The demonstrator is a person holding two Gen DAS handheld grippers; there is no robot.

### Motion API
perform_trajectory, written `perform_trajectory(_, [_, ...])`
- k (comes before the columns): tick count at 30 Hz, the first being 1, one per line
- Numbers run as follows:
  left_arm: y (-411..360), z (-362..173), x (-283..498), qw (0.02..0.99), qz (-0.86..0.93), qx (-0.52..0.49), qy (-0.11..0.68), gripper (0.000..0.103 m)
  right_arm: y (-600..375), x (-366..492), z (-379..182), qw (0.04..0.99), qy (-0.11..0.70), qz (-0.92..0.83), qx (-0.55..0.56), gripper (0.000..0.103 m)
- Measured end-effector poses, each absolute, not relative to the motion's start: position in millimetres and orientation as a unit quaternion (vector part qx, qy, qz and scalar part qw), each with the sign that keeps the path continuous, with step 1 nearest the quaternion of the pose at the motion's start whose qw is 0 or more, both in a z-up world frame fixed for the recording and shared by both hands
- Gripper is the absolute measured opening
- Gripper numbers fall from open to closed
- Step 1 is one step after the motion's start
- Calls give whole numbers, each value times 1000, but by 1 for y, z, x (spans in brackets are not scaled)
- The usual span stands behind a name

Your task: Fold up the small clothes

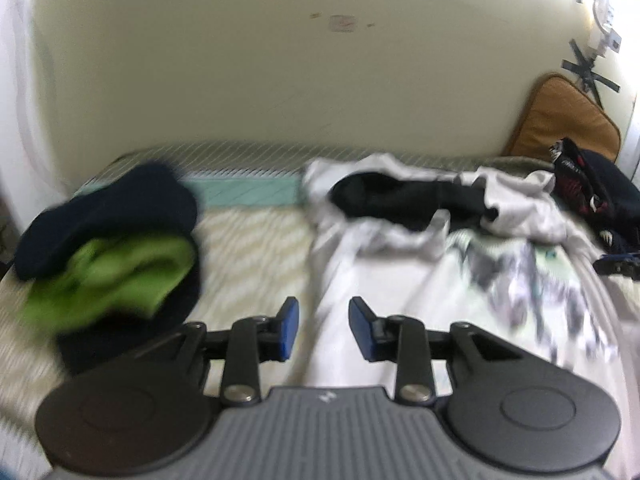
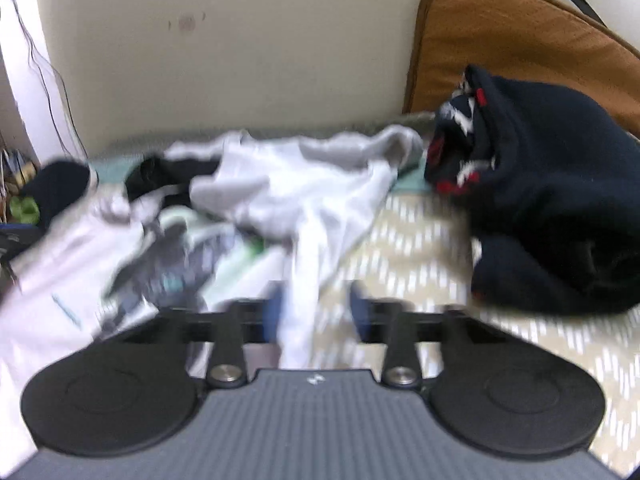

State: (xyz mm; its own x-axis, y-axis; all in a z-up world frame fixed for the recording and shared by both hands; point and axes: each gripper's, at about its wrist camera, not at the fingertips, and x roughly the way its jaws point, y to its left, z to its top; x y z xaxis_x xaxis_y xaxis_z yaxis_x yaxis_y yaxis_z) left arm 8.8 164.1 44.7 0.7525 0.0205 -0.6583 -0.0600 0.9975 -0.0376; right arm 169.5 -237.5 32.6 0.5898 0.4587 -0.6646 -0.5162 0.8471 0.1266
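Left wrist view: one white shirt (image 1: 400, 280) with a grey print lies on the bed (image 1: 248, 248). Its long axis runs from the near edge back toward the wall (image 1: 280, 60). The near part lies fairly flat and the far part is crumpled. Which end is the collar I cannot tell through the blur. One black garment (image 1: 400, 200) lies across the crumpled far part.

Toward the left edge sits one heap of dark blue and green clothes (image 1: 120, 240), apart from the shirt, with a strip of bare striped sheet between them. At the right edge sits one dark blue bundle (image 2: 540, 200) with red and white marks. It is just beside the shirt's far corner, in front of one brown cushion (image 2: 520, 40) that leans on the wall. In the right wrist view bare sheet lies between this bundle and the shirt's near part.

The left gripper (image 1: 324, 324) hangs over the shirt's near left part, its fingers apart and pressing on nothing. The right gripper (image 2: 316, 312) is blurred. Its fingers look apart, with a ridge of white shirt cloth rising between them close to the left finger, and sheet shows beside the right finger.
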Motion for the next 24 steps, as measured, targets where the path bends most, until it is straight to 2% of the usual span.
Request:
perform_trajectory(1, [169, 46, -2, 935, 34, -32, 353, 28, -240, 170, 29, 901, 356, 245, -43, 4])
perform_trajectory(4, [183, 48, -32, 933, 66, -37, 352, 28, -261, 181, 23, 907, 371, 200, 13, 4])
perform_trajectory(6, [191, 52, -54, 933, 82, -37, 349, 29, -267, 174, 25, 910, 368, 192, 18, 10])
perform_trajectory(7, [195, 53, -65, 932, 88, -35, 350, 29, -269, 168, 28, 910, 366, 192, 18, 17])
perform_trajectory(14, [199, 42, -127, 916, 39, -80, 391, 33, -309, 100, 39, 861, 395, 306, 92, 22])
perform_trajectory(16, [195, 34, -134, 910, 19, -102, 402, 44, -321, 80, 39, 852, 407, 317, 91, 22])
perform_trajectory(17, [192, 30, -137, 908, 9, -110, 404, 47, -328, 69, 40, 848, 413, 320, 92, 23])
perform_trajectory(19, [184, 22, -141, 907, -2, -107, 408, 48, -342, 48, 43, 842, 422, 322, 96, 24])
perform_trajectory(22, [175, 14, -146, 905, -4, -97, 415, 50, -359, 21, 42, 836, 433, 321, 102, 32])
perform_trajectory(24, [173, 15, -152, 904, -5, -99, 417, 51, -364, 2, 39, 830, 443, 323, 105, 33])
